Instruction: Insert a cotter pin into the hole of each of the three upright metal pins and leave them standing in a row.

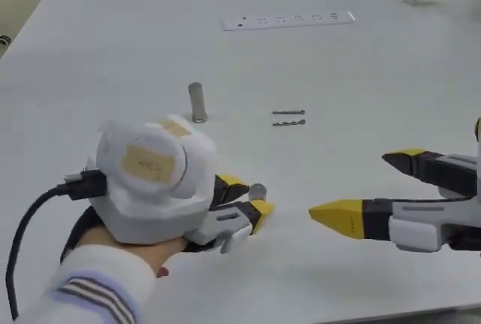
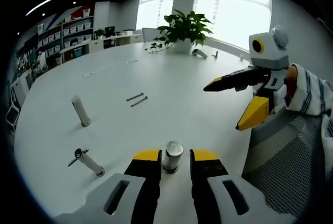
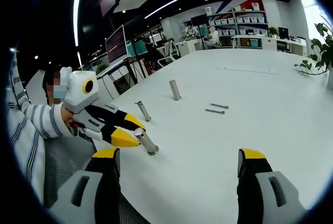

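Nearest us, our left gripper (image 2: 176,157) brackets a standing metal pin (image 2: 173,154); we cannot tell whether it truly clamps. Our right gripper (image 1: 348,184) hangs spread wide and empty. With a loose hold, we risk toppling that pin while threading it. Farther off lie two cotter pins (image 1: 288,117), near another upright pin (image 1: 197,102).

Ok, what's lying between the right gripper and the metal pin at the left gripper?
Nothing. In the head view, the table from right gripper to the left gripper's metal pin is bare.
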A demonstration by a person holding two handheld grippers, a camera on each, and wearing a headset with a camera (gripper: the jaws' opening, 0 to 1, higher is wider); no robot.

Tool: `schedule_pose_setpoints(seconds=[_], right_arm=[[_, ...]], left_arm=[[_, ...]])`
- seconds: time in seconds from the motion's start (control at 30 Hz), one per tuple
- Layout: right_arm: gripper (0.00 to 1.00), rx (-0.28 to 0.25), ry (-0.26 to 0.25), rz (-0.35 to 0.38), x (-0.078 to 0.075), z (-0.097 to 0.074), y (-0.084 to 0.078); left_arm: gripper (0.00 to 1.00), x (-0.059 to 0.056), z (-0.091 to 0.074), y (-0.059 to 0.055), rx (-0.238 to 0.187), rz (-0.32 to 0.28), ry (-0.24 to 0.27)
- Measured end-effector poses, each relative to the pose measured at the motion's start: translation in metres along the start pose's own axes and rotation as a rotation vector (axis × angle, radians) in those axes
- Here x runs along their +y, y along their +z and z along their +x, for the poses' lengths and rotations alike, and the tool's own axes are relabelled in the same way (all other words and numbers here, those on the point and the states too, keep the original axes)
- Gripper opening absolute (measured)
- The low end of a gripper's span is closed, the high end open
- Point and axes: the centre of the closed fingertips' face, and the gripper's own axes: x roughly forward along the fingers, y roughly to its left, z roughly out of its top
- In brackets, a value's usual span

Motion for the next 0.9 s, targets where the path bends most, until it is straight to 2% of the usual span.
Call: schedule_pose_setpoints(seconds=[0.07,0.17,0.23,0.3,0.4,0.43,0.53,0.6,0.63,0.8,0.87,0.9], right_arm=[[0.92,0.002,0.000,-0.001,0.000,0.000,0.000],[0.92,0.008,0.004,-0.003,0.002,0.001,-0.001],[0.92,0.009,0.006,-0.004,0.002,0.001,-0.001],[0.92,0.013,0.007,-0.008,0.003,0.002,-0.002],[0.92,0.021,0.009,-0.007,0.003,0.003,-0.004],[0.92,0.025,0.010,-0.007,0.003,0.003,-0.005],[0.92,0.035,0.013,-0.012,0.004,0.004,-0.007],[0.92,0.036,0.012,-0.014,0.003,0.004,-0.007],[0.92,0.038,0.012,-0.014,0.003,0.004,-0.007],[0.92,0.047,0.004,-0.023,0.001,0.003,-0.007],[0.92,0.052,0.002,-0.026,0.000,0.003,-0.006],[0.92,0.055,0.001,-0.029,-0.001,0.003,-0.006]], left_arm=[[0.30,0.000,-0.006,0.005,-0.022,0.045,-0.008],[0.46,0.002,-0.018,0.006,-0.027,0.094,-0.013],[0.47,0.003,-0.025,0.007,-0.035,0.106,-0.019],[0.48,0.004,-0.034,0.011,-0.062,0.107,-0.032],[0.60,0.006,-0.046,0.014,-0.074,0.120,-0.042],[0.66,0.007,-0.048,0.013,-0.072,0.124,-0.043],[0.76,0.010,-0.054,0.009,-0.062,0.125,-0.047],[0.79,0.012,-0.059,-0.006,0.002,0.118,-0.048],[0.80,0.014,-0.060,-0.008,0.010,0.120,-0.045],[0.87,0.017,-0.067,-0.018,0.014,0.110,-0.037],[0.95,0.019,-0.069,-0.017,-0.008,0.111,-0.028],[0.99,0.020,-0.069,-0.017,-0.027,0.082,-0.031]])
